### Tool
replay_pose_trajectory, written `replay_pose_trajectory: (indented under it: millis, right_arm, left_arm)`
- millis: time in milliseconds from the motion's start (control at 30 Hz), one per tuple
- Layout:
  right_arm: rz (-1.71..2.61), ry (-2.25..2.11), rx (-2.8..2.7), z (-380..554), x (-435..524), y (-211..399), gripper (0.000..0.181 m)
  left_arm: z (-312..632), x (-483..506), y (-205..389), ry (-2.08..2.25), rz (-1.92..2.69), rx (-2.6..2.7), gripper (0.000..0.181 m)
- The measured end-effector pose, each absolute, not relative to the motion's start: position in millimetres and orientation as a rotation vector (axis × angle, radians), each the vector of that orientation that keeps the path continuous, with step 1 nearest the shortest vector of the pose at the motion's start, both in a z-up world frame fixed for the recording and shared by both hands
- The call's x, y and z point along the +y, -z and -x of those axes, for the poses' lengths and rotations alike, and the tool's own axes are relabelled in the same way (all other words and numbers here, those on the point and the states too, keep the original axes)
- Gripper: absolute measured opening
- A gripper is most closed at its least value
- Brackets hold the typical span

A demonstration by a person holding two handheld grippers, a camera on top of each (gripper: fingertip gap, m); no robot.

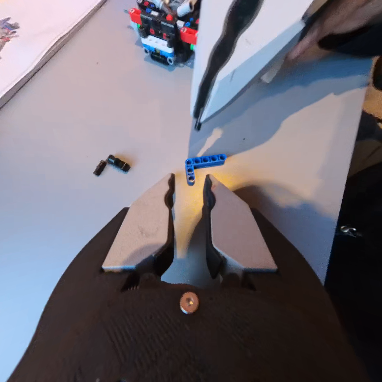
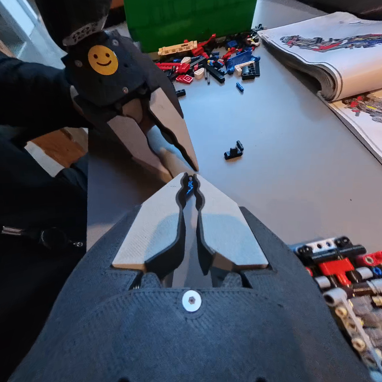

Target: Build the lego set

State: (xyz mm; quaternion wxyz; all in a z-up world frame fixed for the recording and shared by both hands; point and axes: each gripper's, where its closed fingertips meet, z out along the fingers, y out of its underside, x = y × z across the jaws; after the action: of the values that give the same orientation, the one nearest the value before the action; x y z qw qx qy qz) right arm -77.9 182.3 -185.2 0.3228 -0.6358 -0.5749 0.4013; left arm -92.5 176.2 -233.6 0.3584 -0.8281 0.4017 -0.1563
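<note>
A blue L-shaped beam [image 1: 203, 161] lies flat on the grey table [image 1: 82, 115]. My left gripper [image 1: 189, 178] is open and empty, low over the table, and the beam's short arm lies just ahead of its fingertips. It also shows in the right wrist view [image 2: 183, 172], with a yellow smiley sticker on it. My right gripper [image 2: 190, 178] is shut on a small black pin [image 2: 190, 177]. It hangs above and behind the beam [image 1: 197, 122], pin end pointing down. A sliver of blue [image 2: 189, 189] shows through its gap.
A partly built black, red and blue model [image 1: 165, 35] stands at the far side [image 2: 341, 279]. Two small black pieces [image 1: 112, 165] lie to the left. A pile of loose pieces [image 2: 206, 60], a green box [image 2: 190, 22] and an open instruction book [image 2: 330, 51] lie beyond. The table edge [image 1: 341, 206] is close on the right. Tip to tip, the grippers are about 5 cm apart.
</note>
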Motion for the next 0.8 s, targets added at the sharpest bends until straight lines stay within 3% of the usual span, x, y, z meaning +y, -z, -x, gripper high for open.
replay_pose_trajectory:
  millis: [67,167,800]
  right_arm:
    - [1.701,-1.052,-1.543,82,182,191,0.001]
    - [1.726,-1.063,-1.579,88,179,197,0.001]
    - [1.641,-0.857,-1.790,83,175,220,0.000]
  left_arm:
    - [89,177,233,0.453,2.139,1.036,0.024]
    - [90,182,234,0.481,2.150,1.044,0.005]
    - [75,180,235,0.554,1.982,1.363,0.004]
